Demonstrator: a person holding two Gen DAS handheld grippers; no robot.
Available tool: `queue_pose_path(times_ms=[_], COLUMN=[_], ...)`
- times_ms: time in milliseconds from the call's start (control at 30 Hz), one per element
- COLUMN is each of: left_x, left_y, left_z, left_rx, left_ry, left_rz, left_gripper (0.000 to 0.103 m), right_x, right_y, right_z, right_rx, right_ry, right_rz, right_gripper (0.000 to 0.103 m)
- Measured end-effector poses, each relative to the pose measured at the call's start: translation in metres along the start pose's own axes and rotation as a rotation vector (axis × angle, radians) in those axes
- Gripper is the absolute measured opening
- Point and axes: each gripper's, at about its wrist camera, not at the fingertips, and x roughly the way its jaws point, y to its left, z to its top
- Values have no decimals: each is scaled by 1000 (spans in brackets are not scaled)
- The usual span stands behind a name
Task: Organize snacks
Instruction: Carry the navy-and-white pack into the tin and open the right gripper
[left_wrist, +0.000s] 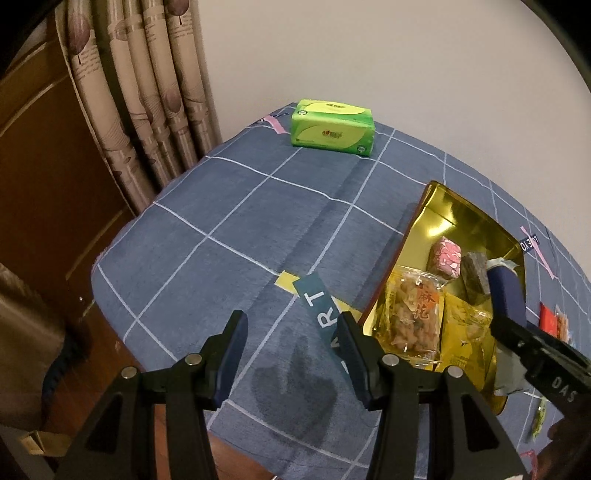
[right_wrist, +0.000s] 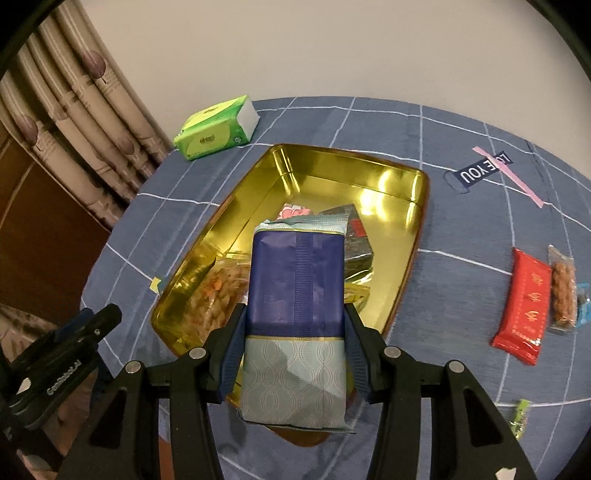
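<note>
A gold tin tray (right_wrist: 402, 236) (left_wrist: 469, 221) lies on the blue checked cloth and holds a clear bag of fried snack (left_wrist: 413, 314) (right_wrist: 218, 291), a yellow packet (left_wrist: 465, 339), a pink patterned cube (left_wrist: 445, 256) and a dark grey packet (right_wrist: 356, 240) (left_wrist: 476, 273). My right gripper (right_wrist: 295, 328) is shut on a blue and pale-patterned snack pack (right_wrist: 295, 295) and holds it over the tray. My left gripper (left_wrist: 291, 347) stands open over bare cloth left of the tray, nothing between its fingers. The right gripper's arm (left_wrist: 535, 350) shows at the right of the left wrist view.
A green tissue pack (left_wrist: 332, 127) (right_wrist: 216, 127) sits at the table's far edge by the curtain. To the right of the tray lie a red packet (right_wrist: 524, 306), a clear peanut-bar packet (right_wrist: 563, 291) and a small green sweet (right_wrist: 519, 419). The table edge drops off at left.
</note>
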Motion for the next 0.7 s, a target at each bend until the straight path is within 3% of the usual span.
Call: queue_pose_path(times_ms=[700], left_x=[1], left_y=[-5], left_z=[-2], left_rx=[2], left_ry=[15], left_rz=[-20], left_gripper=[52], right_x=[35], right_y=[4], right_z=[-7], right_rx=[8], right_ry=[28], right_rz=[-24], right_gripper=[47])
